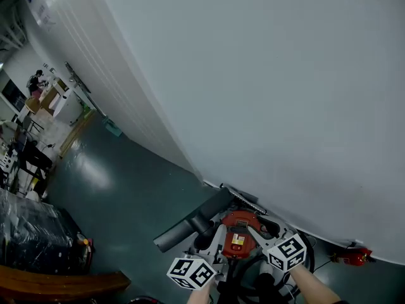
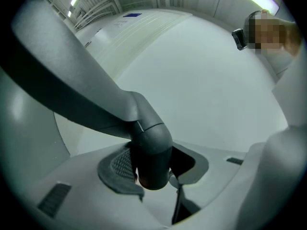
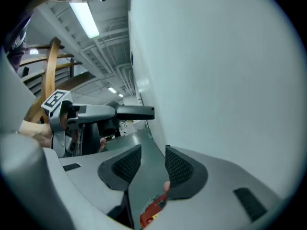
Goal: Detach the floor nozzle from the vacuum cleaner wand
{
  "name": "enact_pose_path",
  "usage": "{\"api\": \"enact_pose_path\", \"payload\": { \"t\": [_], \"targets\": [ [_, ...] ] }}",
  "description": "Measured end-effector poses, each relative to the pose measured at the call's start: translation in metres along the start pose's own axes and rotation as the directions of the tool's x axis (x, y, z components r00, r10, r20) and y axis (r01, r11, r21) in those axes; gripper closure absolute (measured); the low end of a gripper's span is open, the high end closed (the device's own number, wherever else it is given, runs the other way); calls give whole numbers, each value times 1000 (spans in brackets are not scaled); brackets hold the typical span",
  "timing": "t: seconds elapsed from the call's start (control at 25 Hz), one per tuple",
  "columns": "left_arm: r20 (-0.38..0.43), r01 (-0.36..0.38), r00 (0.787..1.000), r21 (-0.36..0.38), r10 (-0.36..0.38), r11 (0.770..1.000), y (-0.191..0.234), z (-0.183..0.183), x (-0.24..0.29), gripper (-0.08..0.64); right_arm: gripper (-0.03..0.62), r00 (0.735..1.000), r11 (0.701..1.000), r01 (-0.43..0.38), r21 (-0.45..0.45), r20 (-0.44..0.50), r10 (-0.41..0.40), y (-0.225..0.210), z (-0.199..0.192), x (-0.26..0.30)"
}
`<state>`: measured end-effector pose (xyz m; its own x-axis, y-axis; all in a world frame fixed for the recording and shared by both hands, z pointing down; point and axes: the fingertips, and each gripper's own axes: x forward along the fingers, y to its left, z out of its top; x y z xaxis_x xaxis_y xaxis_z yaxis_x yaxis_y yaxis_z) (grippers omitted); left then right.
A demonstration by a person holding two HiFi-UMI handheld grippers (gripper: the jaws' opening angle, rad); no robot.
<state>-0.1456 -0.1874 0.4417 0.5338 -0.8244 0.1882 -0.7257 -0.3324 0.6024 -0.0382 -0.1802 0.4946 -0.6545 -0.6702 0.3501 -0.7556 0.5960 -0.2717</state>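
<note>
In the head view the dark grey floor nozzle [image 1: 190, 223] lies slantwise just above the green floor, next to the red vacuum body [image 1: 239, 233]. My left gripper [image 1: 212, 233] is shut on the nozzle's round neck [image 2: 151, 150]. The neck fills the gap between the ribbed pads [image 2: 120, 164], and the nozzle head [image 2: 72, 75] reaches up and to the left. In the right gripper view the left gripper holds the nozzle [image 3: 135, 111] level. My right gripper [image 3: 152, 164] stands open and empty over the floor, with a red vacuum part [image 3: 153, 209] below it. Whether a wand still joins the neck is hidden.
A tall white wall [image 1: 266, 75] fills the right side close ahead. Dark green floor [image 1: 120, 182] runs off to the left. Black wrapped goods [image 1: 31, 236] and a wooden bench [image 1: 57, 284] stand at the lower left. A small red item [image 1: 351, 256] lies at the wall's foot.
</note>
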Motion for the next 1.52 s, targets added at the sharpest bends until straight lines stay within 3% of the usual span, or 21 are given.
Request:
{"api": "enact_pose_path", "payload": {
  "t": [0.48,0.88,1.52],
  "targets": [
    [3,7,1000,127,-7,992,-61,53,-39,394,525,985,999,-9,41,174,2,34,98,-68],
    [32,53,997,325,-67,944,-117,91,-50,394,573,957,998,-20,64,289,1,50,150,-101],
    [46,46,997,341,-65,939,-115,101,-60,394,574,946,997,-33,69,323,9,65,164,-98]
  ]
}}
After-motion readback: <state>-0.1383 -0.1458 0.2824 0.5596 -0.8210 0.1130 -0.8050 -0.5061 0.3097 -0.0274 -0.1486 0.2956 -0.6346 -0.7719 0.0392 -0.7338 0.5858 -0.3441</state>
